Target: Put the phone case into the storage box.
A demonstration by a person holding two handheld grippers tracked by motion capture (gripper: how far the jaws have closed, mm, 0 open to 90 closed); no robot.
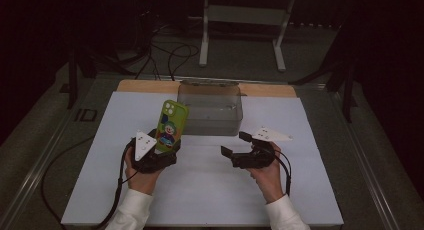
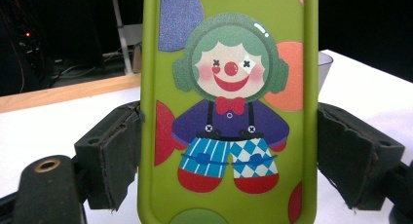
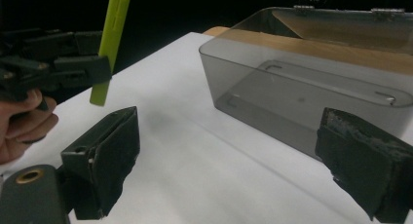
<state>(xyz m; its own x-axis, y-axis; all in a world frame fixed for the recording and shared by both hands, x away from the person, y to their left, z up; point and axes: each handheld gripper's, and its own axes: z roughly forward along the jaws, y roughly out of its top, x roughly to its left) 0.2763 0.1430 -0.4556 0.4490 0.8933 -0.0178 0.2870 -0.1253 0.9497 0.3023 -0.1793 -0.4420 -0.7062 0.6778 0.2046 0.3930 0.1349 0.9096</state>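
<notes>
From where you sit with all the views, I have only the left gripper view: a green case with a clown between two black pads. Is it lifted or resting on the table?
Observer: Lifted. In the right gripper view the phone case hangs upright, its lower end clear of the white table.
Operator: What is the other gripper doing?
Observer: The right gripper is open and holds nothing, beside the left gripper in the high view.
Operator: Is anything behind the case?
Observer: A clear grey box, lid open, with nothing showing inside it, stands just past both grippers.
</notes>
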